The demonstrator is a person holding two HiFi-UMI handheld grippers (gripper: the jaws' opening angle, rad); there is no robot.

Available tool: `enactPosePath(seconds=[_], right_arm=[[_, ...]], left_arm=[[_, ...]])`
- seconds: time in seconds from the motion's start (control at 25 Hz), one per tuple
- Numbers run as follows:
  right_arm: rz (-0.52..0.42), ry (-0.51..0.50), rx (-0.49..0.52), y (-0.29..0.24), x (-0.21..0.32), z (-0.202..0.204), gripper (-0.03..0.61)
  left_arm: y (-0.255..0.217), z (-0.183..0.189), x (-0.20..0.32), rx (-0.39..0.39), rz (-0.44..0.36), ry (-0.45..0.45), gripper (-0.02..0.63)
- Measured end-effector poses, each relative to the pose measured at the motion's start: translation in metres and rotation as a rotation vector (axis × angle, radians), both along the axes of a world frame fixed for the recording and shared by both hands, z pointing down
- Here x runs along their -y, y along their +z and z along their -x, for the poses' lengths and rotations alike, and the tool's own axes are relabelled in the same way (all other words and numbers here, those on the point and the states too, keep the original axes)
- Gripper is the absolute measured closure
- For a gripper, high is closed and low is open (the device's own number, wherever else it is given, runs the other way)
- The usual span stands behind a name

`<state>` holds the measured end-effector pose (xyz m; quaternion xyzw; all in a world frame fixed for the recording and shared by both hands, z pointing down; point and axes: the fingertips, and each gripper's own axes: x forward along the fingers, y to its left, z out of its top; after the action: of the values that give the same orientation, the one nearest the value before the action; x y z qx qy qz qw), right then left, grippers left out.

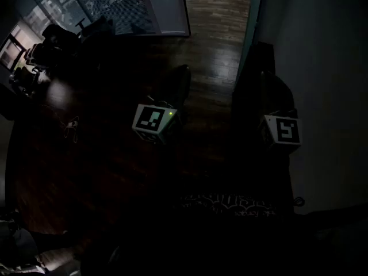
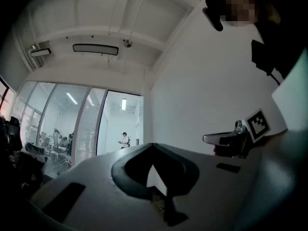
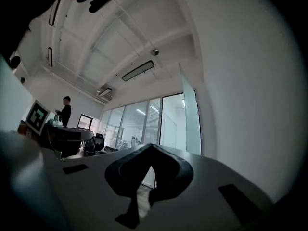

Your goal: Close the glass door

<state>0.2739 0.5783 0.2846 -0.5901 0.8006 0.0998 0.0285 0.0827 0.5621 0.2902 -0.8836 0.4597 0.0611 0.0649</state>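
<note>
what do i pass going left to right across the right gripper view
left gripper's marker cube → standing person → glass partition → glass door → white wall

Two tools point(image 2: 154, 147) point(image 3: 150, 147); one glass door point(image 3: 190, 117); two bystanders point(image 2: 124, 139) point(image 3: 64, 112)

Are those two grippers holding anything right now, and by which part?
Nothing is held. The left gripper and the right gripper are both shut on empty air, and the glass door stands ahead of them, untouched.
</note>
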Motion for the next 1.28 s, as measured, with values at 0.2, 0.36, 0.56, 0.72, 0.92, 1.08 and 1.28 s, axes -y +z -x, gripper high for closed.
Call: enactPosePath(seconds=[0.2,0.36,0.56,0.72,0.92,1.08,1.28], right_arm=[[-0.01,0.003,0.002,-0.001,0.001,-0.004,0.575],[-0.005,0.005,0.005,0.0,0.0,-0.004,0.575],[-0.002,0.006,0.007,0.0,0.001,-0.003,0.575],[0.001,0.008,0.009,0.001,0.003,-0.004,0.575],[-0.02,0.004,0.056,-0.003,0.006,-0.008,0.575],[-0.014,0.025,0.083,0.005,0.011,-0.002,0.575],[-0.01,0.049,0.075,0.008,0.008,0.0,0.575]], left_arm=[[0.004,-0.003,0.001,0.004,0.009,0.004,0.612],[0.005,-0.004,0.001,0.002,0.013,0.008,0.612],[0.004,-0.002,0.002,-0.002,0.018,0.011,0.612],[0.004,-0.003,0.002,-0.003,0.01,0.022,0.612],[-0.007,-0.007,0.0,-0.035,-0.067,0.058,0.612],[0.001,0.01,0.004,-0.058,-0.067,0.075,0.612],[0.006,0.02,0.002,-0.073,-0.075,0.089,0.612]])
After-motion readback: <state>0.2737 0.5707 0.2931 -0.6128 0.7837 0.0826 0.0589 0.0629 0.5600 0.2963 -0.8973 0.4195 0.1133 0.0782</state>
